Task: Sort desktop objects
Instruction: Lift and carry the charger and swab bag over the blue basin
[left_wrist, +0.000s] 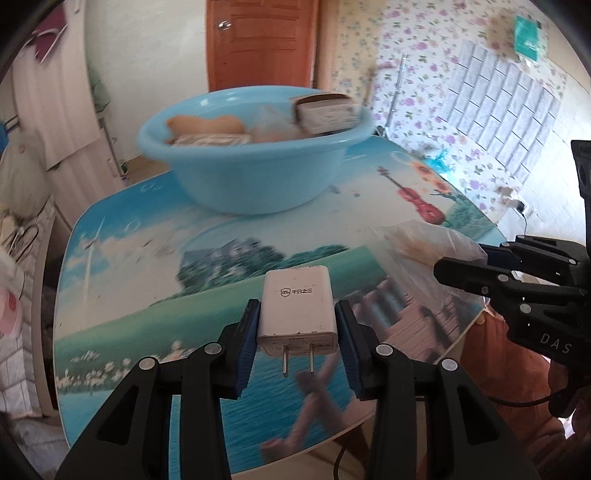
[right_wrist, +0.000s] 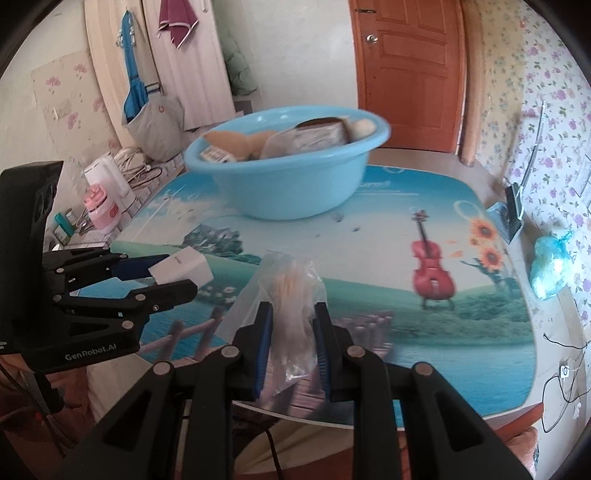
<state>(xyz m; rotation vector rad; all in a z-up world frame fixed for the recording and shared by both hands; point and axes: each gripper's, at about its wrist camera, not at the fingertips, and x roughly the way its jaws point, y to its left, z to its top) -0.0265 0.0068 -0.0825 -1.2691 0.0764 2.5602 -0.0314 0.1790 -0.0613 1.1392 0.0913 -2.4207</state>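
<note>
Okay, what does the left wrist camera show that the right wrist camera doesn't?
Only the left wrist view shows the white charger's two metal prongs and printed logo, seen between the left tool.

Only the right wrist view shows the clear plastic bag pinched in the right tool, a tied blue bag by the wall, and pink and white appliances beside the table.

Both show the blue basin with items in it, the printed tabletop with its red violin picture, and the orange door.

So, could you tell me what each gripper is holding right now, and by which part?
The left gripper grips the white charger by its flat sides; the right gripper pinches the clear plastic bag around its middle.
</note>
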